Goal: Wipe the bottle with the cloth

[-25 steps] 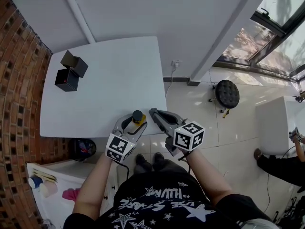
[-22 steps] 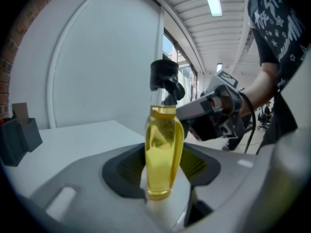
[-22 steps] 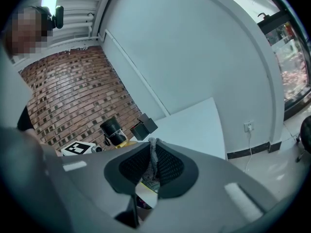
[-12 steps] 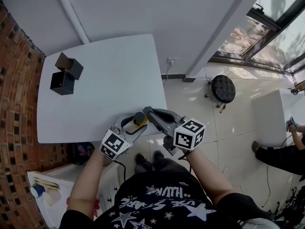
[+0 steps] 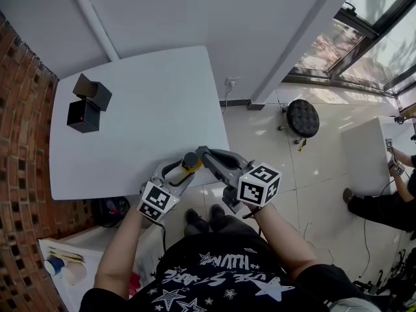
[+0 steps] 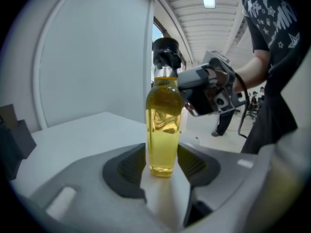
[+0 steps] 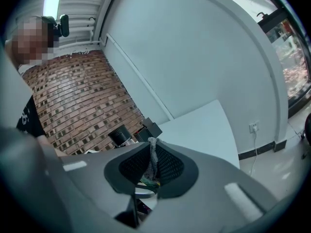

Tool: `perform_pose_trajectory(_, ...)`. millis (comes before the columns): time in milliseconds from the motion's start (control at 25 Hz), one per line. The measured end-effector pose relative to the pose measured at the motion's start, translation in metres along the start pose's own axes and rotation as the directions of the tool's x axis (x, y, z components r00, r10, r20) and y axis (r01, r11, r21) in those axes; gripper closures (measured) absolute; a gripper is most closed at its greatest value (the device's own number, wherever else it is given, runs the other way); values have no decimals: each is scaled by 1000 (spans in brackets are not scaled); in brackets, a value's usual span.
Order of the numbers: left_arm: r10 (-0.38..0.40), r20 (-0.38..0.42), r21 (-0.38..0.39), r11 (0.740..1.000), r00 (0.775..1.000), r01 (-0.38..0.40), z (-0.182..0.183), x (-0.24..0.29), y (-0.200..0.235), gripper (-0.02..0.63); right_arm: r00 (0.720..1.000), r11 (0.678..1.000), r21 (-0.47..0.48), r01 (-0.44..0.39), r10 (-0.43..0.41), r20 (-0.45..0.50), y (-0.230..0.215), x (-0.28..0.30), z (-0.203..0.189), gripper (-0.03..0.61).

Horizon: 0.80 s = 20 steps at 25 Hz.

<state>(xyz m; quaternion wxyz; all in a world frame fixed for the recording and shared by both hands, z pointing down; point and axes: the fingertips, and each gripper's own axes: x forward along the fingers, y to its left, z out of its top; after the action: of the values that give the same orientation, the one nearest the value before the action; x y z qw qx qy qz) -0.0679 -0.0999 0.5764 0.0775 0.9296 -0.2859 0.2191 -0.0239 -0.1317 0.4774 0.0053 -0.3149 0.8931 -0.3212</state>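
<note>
- Left gripper (image 6: 163,166): jaws partly closed, pads pressing both sides of the bottle (image 6: 164,125) near its base. The grip looks solid.
- Bottle: upright, clear with yellow liquid and a black cap. It is held in the air by the near edge of the white table (image 5: 143,109), towards its right corner, and is not standing on anything.
- Right gripper (image 7: 152,163): jaws clenched on the cloth (image 7: 152,152), a thin grey strip pinched between the pads, with only a small tuft sticking out past the tips.
- The right gripper's tips sit just beside the top of the bottle, at cap and neck height, coming in from the bottle's right.
- Contact: the cap and the jaw tips merge into one dark blob in the left gripper view, so I cannot tell whether the cloth is touching the bottle or just short of it.
- Done, by my read: both pickups, and bottle and cloth brought together.
- Left: the wipe itself. The body of the bottle shows no cloth on it, so the sides from neck down to base remain to be covered.
- Risk: very little cloth is exposed, so a pad may rub the bottle instead of the fabric.
- Two black boxes (image 5: 88,103) at the far left of the table are well clear and not involved.
</note>
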Motion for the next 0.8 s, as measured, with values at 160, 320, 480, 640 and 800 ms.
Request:
perform_pose_trajectory(160,87,42,-65,994,995,-84,4,-21,5,403,1000,1000,18,13,-14,6,-3,2,-3,541)
perform_pose_trajectory(320,204,100,-239,955,974,-176,13,-49,8,403,999,998,58,34,-34,-1,-12,6,-14,541)
perform_pose_trajectory(480,271,100,-314,922,957,-228,7,-64,6,403,997,994,82,69,-67,-29,-26,12,-32,541)
perform_pose_trajectory(640,279,73,-330,913,957,-241,0,-66,0,403,994,992,87,95,-89,-69,-39,18,-50,541)
perform_pose_trajectory(800,301,74,-346,902,951,-258,2,-70,-1,403,987,990,74,116,-107,-116,-50,23,-65,541)
